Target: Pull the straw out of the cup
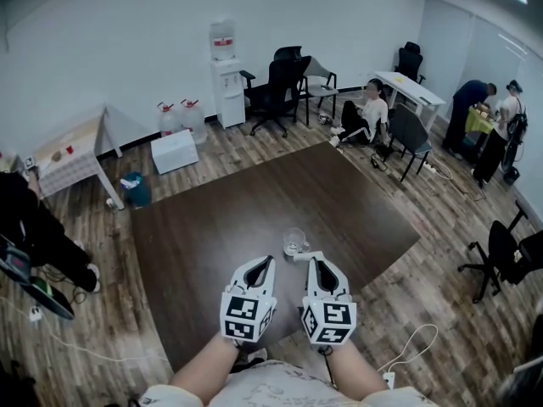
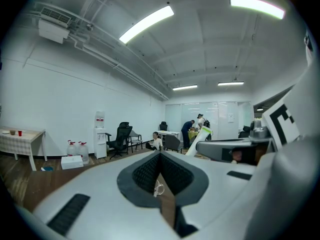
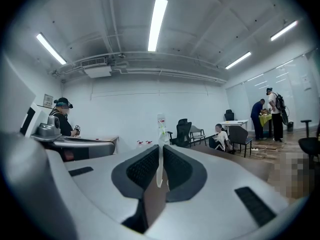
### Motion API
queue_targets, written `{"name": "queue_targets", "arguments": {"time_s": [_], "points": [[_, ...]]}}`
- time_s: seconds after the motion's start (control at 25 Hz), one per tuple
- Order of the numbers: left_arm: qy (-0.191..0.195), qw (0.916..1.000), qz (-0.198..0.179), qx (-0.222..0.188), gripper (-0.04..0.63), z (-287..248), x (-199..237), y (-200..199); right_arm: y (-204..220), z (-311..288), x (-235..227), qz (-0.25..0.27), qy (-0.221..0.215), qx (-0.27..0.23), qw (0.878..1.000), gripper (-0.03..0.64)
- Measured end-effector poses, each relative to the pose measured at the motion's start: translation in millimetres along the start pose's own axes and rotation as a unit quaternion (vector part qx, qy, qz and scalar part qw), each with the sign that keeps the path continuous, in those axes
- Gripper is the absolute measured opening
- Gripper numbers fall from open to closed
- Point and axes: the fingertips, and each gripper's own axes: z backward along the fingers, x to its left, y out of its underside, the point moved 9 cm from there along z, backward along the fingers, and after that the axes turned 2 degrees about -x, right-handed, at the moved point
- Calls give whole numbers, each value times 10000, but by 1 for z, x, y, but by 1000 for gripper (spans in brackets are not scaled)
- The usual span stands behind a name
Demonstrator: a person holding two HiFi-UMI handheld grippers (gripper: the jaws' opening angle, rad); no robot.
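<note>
A clear glass cup stands on the dark brown table, just beyond both grippers. My right gripper is shut on a white straw that lies crosswise at its tips, on the near side of the cup and out of it. In the right gripper view the straw stands upright between the pads of the right gripper, its lower end free. My left gripper is beside the right one, shut and holding nothing. The left gripper view shows the cup small beyond the left gripper, and the straw to the right.
Office chairs, a water dispenser and water bottles stand along the far wall. A person sits on the floor, and others stand at the right and the left. Cables lie on the wooden floor.
</note>
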Motion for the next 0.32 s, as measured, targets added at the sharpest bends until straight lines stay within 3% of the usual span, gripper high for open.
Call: {"name": "queue_targets", "arguments": {"time_s": [0.32], "points": [[-35, 10000, 15, -32, 0, 0, 14, -1, -5, -10, 10, 68, -55, -9, 10000, 43]]}}
